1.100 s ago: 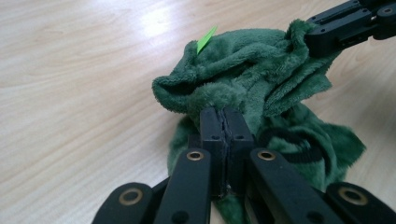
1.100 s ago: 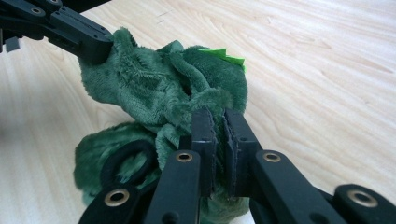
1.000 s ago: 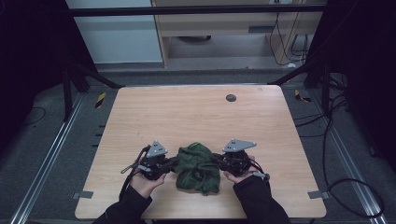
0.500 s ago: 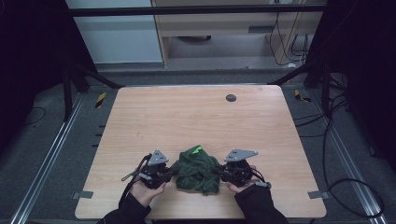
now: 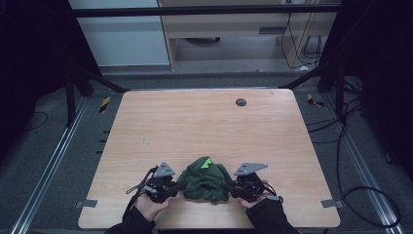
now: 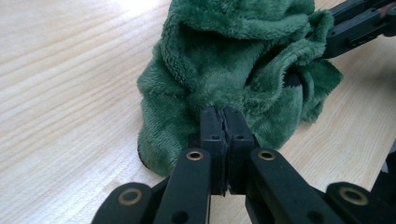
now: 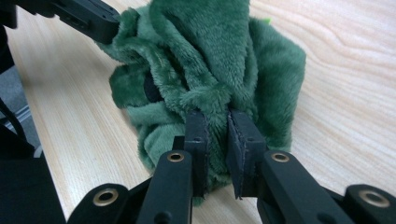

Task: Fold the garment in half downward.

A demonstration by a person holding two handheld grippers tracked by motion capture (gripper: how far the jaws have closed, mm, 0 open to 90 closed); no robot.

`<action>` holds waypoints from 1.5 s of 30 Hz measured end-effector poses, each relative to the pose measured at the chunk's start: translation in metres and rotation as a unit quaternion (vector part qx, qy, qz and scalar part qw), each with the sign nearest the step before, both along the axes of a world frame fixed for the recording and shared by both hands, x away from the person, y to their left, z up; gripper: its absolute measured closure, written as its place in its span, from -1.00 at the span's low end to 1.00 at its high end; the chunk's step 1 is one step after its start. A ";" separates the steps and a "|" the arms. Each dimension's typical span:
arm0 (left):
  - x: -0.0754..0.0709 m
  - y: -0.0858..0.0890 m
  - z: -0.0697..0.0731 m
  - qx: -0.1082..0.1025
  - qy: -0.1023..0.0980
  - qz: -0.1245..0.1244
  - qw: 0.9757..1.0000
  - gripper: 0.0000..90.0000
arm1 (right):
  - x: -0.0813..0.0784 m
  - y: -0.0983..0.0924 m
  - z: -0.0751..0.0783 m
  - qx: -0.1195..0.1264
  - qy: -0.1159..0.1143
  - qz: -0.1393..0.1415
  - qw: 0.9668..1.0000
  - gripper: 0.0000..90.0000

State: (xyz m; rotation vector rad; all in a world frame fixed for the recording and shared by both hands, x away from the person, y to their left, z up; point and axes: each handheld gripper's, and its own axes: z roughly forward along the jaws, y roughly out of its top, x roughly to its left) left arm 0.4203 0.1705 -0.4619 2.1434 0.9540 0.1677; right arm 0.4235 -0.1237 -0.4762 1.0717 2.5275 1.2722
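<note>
Both the left gripper (image 6: 223, 112) and right gripper (image 7: 218, 116) are clamped onto the crumpled green plush cloth (image 5: 205, 178) bunched between them.

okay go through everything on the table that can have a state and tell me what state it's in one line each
Green fleece cloth: bunched in a heap on the table, pinched at both sides.
Left gripper: shut on the cloth, jaws nearly together.
Right gripper: shut on the cloth, a thick fold between its jaws.
Table: bare wood apart from a small dark round spot near its far edge.
</note>
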 end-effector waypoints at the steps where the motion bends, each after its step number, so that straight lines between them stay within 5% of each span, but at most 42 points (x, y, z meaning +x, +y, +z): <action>1: 0.000 -0.002 -0.002 0.002 0.004 -0.002 1.000 0.97 | 0.001 0.000 -0.002 -0.002 0.003 0.000 1.000 0.76; 10: 0.000 -0.001 -0.001 0.004 -0.005 0.008 1.000 0.84 | 0.003 -0.001 -0.001 0.002 0.004 -0.004 1.000 0.68; 24: 0.006 0.020 0.025 -0.014 -0.038 0.038 0.998 0.61 | 0.005 -0.014 0.022 0.030 -0.024 -0.026 0.999 0.56; 35: 0.026 0.030 0.039 -0.017 -0.066 0.076 0.995 0.77 | 0.024 -0.019 0.036 0.040 -0.046 -0.058 0.996 0.66; 45: 0.051 0.026 0.026 -0.009 -0.054 0.099 0.994 0.97 | 0.046 -0.022 0.038 0.040 -0.052 -0.086 0.994 0.90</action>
